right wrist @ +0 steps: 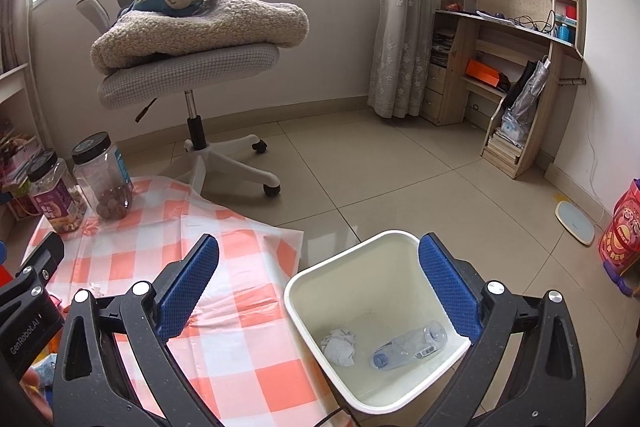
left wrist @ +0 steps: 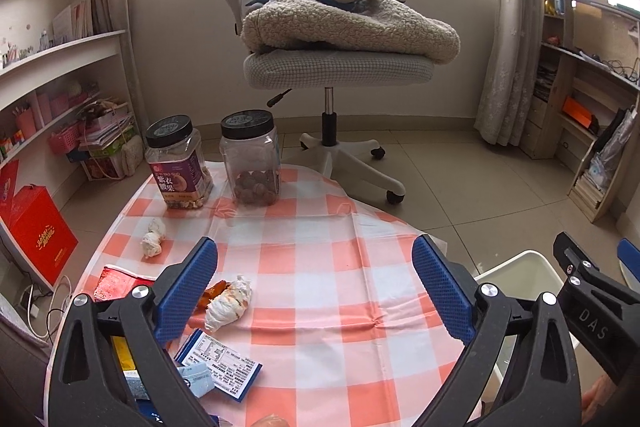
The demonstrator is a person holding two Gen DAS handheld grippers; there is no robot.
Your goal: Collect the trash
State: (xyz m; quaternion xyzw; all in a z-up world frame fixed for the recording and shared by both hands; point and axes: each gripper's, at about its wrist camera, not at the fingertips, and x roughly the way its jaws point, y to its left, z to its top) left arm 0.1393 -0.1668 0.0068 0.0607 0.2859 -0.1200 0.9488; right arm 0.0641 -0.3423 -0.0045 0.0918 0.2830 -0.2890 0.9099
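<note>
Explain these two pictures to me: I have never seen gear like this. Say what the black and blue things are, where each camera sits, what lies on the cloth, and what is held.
No robot here: a person holds a clamp-like gripper in each hand, each carrying its own camera. One picture looks along the left gripper, the other along the right gripper. Both stand open and hold nothing. On the checked cloth lie two tissue wads, wrappers, a leaflet and two jars. The white bin already holds a tissue and a bottle.
</note>
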